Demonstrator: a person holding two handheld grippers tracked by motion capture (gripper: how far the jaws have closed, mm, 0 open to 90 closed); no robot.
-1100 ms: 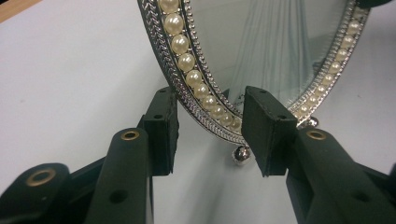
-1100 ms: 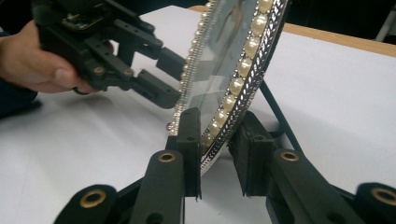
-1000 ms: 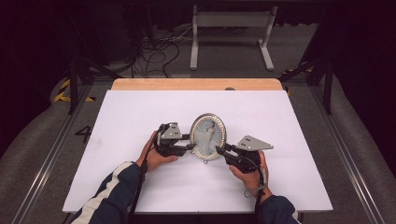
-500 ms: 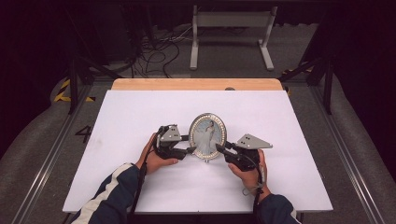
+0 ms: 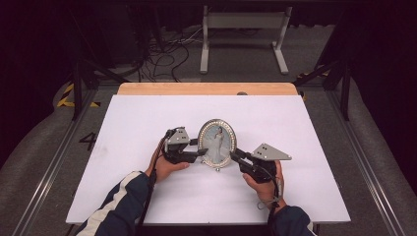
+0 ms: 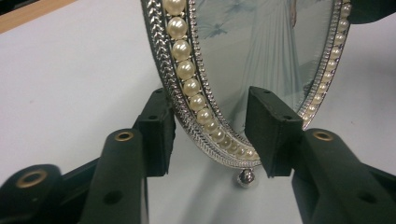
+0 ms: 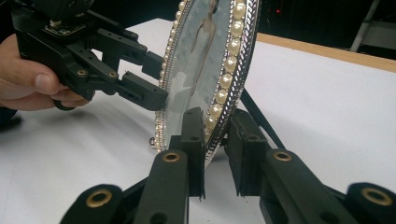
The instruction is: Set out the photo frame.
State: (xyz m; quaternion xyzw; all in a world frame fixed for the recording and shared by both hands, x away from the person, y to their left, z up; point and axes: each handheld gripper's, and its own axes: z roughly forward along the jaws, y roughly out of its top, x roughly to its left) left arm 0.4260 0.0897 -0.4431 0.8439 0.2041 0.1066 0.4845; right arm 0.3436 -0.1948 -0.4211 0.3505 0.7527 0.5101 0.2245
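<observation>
Holding the oval pearl-rimmed photo frame (image 5: 217, 143) upright near the middle of the white table (image 5: 305, 123), I have both tongs on it at once; the left gripper (image 5: 200, 152) comes in from the frame's left edge and the right gripper (image 5: 235, 156) from its lower right edge. In the left gripper view the jaws straddle the lower rim, one in front of the glass and one behind, with a clear gap on both sides, so I read that one as part open and not yet biting; the small ball foot (image 6: 246, 177) of the frame sits just below them, on or very near the table. In the right gripper view the jaws stand close on either side of the pearl border (image 7: 223, 88), the near jaw touching it, and I judge this gripper closed on the rim, though the far jaw's contact is hidden. As I see it, the frame is stood up and steadied; what is left is to close the left grip or let go, and check that it stands alone.
</observation>
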